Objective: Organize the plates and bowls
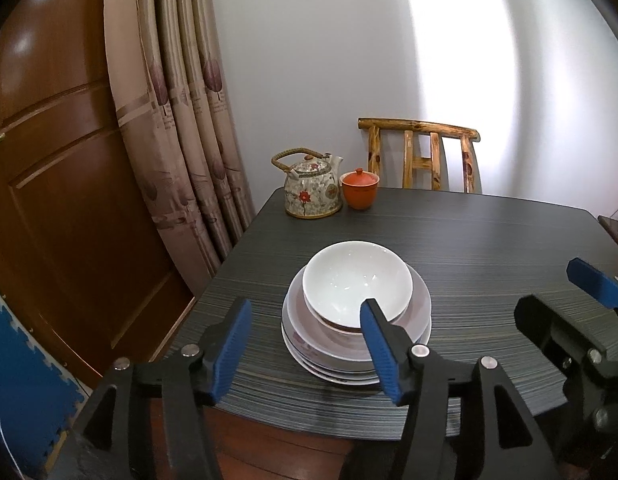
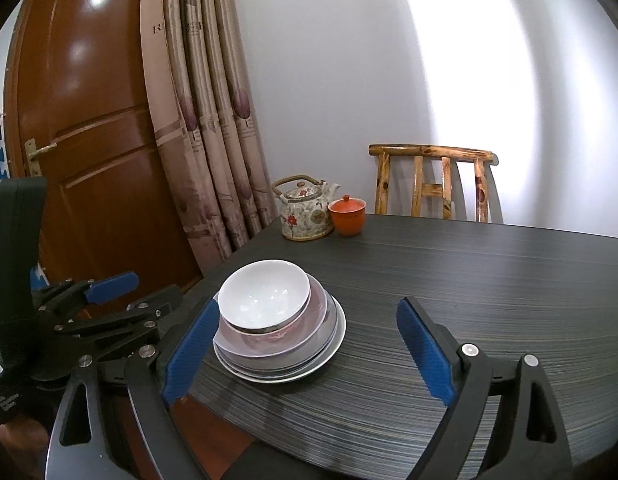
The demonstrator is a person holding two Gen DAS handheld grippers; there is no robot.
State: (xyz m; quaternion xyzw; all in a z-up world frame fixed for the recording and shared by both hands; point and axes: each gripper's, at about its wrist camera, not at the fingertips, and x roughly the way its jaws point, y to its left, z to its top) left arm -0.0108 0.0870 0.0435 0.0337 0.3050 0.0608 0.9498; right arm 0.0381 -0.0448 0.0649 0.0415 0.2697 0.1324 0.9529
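White bowl (image 1: 355,280) sits nested atop the plate stack (image 1: 357,344) on the surface (image 1: 489,248), well short of the teapot (image 1: 311,188). My left tool (image 1: 305,344) and right tool (image 2: 309,354) stand spread, pinching nothing. I should withdraw level, clear of the rims.

A bowl (image 1: 356,280) sits atop a stack of plates (image 1: 333,360) near the front left edge of a table (image 1: 489,240). At the table's far left corner, a teapot (image 1: 312,188) stands just left of a lidded cup (image 1: 359,189). A chair (image 1: 421,156) stands behind the table, a curtain (image 1: 177,120) and door (image 1: 69,200) to the left.
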